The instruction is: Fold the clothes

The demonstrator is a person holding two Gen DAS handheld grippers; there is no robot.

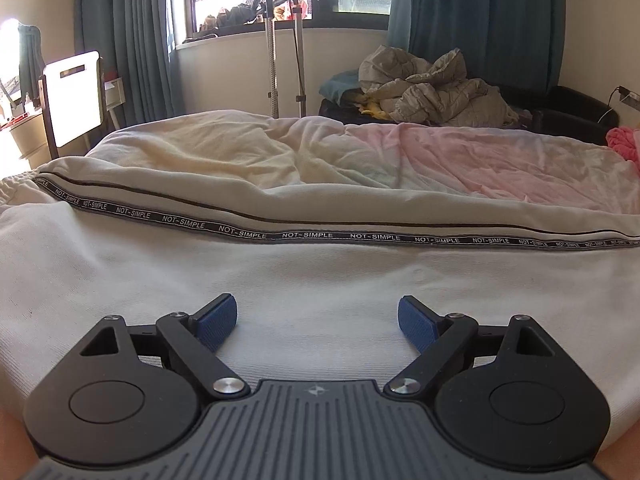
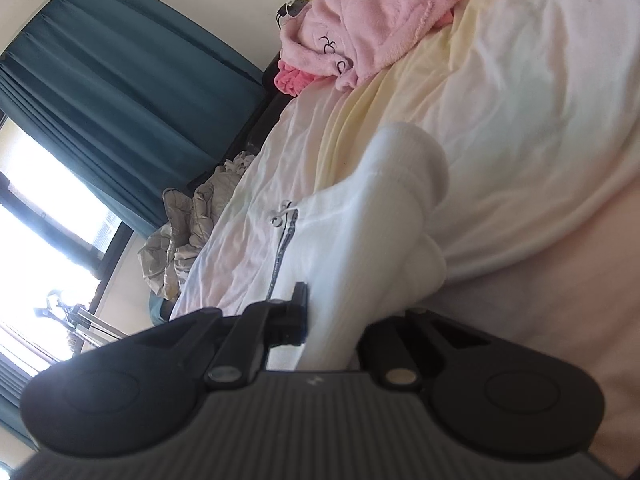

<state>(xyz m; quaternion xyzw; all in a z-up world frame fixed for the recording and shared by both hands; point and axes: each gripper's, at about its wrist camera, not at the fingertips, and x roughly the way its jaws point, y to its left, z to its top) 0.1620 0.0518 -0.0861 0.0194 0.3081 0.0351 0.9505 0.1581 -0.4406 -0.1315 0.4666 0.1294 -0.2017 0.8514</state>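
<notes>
White trousers (image 1: 320,280) with a black "NOT-SIMPLE" side tape (image 1: 308,236) lie spread across the bed in the left wrist view. My left gripper (image 1: 316,322) hovers low over the white cloth, its blue pads (image 1: 218,326) wide apart with nothing between them. In the right wrist view, my right gripper (image 2: 332,320) is rolled sideways and shut on a bunched fold of the white trousers (image 2: 384,216). The cloth rises out of the jaws, and a drawstring (image 2: 285,212) shows beside it.
A pale yellow and pink sheet (image 1: 440,160) covers the bed. A pink fleece garment (image 2: 360,24) lies at the bed's far corner. A crumpled grey quilt (image 1: 436,88), a metal stand (image 1: 286,40), teal curtains (image 1: 128,32) and a white chair (image 1: 74,96) stand past the bed.
</notes>
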